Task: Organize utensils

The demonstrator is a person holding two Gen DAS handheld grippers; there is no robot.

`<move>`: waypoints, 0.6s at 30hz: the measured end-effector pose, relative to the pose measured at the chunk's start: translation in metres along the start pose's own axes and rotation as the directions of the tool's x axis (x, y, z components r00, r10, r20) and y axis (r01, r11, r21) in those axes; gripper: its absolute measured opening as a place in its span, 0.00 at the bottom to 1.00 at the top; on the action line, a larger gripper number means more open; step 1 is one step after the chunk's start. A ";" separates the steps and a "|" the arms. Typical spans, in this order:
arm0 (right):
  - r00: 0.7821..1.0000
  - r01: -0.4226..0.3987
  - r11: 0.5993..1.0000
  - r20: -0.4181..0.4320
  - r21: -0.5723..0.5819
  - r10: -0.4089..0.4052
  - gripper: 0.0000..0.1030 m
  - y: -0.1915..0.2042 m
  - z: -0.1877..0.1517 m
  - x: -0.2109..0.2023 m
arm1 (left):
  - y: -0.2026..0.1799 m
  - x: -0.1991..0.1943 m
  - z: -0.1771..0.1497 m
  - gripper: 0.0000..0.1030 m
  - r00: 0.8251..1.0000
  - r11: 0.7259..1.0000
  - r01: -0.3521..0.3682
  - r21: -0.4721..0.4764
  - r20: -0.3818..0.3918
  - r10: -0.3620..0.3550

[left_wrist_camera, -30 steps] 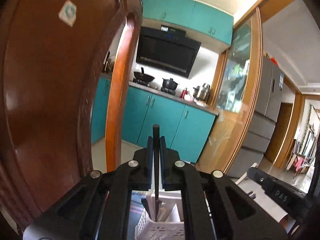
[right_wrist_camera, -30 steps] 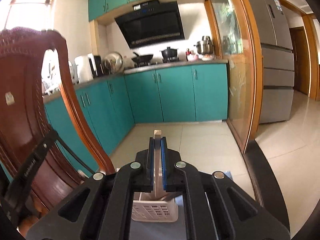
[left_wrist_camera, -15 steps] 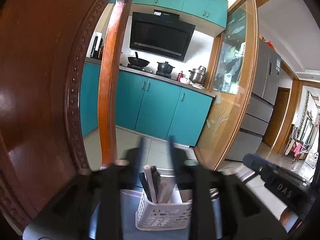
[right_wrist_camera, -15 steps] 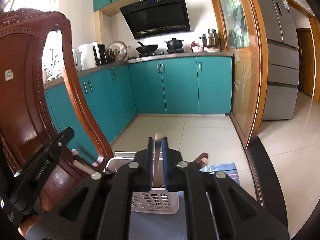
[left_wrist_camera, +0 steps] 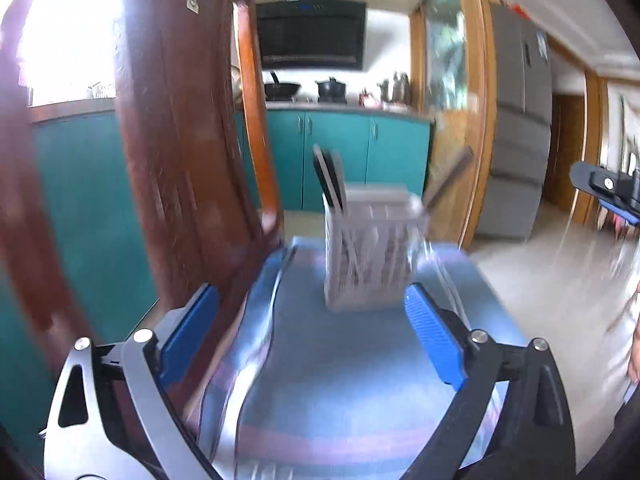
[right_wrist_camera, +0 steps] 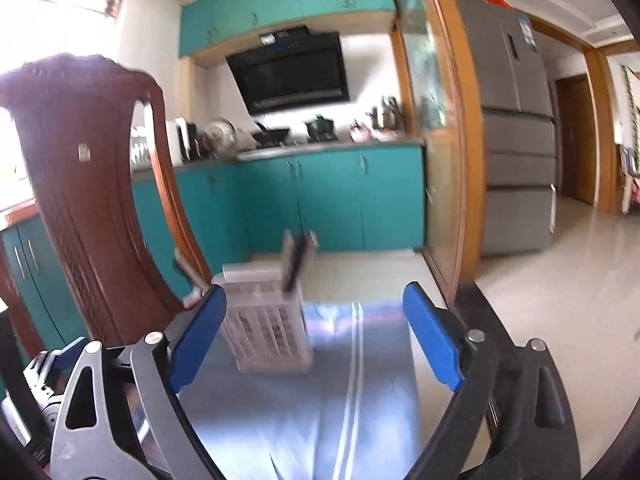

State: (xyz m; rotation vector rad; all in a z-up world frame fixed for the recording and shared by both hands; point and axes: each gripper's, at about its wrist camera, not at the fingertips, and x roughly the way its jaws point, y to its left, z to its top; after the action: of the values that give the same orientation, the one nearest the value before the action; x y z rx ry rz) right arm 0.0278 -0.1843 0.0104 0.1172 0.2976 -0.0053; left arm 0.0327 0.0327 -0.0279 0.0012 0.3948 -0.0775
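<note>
Nearest, the left gripper point(left_wrist_camera: 312, 320) stands with its blue-padded jaws spread wide and nothing between them; its jaws have just been opening. The right gripper point(right_wrist_camera: 314, 328) is likewise wide and empty, jaws just opened. Both point slightly down over the blue-grey table mat point(left_wrist_camera: 340, 380), evidently clear of a finished drop. Beyond, the white slotted plastic utensil basket point(left_wrist_camera: 372, 256) stands upright on the mat, dark-handled utensils point(left_wrist_camera: 330, 180) leaning inside. Behind it, the carved brown wooden chair back point(right_wrist_camera: 92, 184).
</note>
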 end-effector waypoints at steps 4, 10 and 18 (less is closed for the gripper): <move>0.996 0.056 0.997 -0.062 -0.050 -0.059 0.88 0.004 -0.037 -0.017 | -0.017 -0.035 -0.019 0.96 0.999 0.991 -0.027 0.129 0.026 0.024; 0.993 0.067 0.990 -0.083 -0.125 -0.078 0.90 0.027 -0.063 -0.038 | -0.009 -0.072 -0.020 0.97 0.996 0.995 -0.015 0.100 0.086 0.006; 0.996 0.081 0.982 -0.013 -0.172 -0.085 0.97 0.046 -0.059 -0.068 | 0.005 -0.102 -0.013 0.97 0.990 0.998 -0.033 0.054 0.141 0.025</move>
State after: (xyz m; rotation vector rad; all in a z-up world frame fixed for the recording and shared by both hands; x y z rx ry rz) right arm -0.0537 -0.1324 -0.0201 -0.0658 0.3215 -0.0612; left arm -0.0659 0.0459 -0.0012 0.0568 0.2518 -0.0598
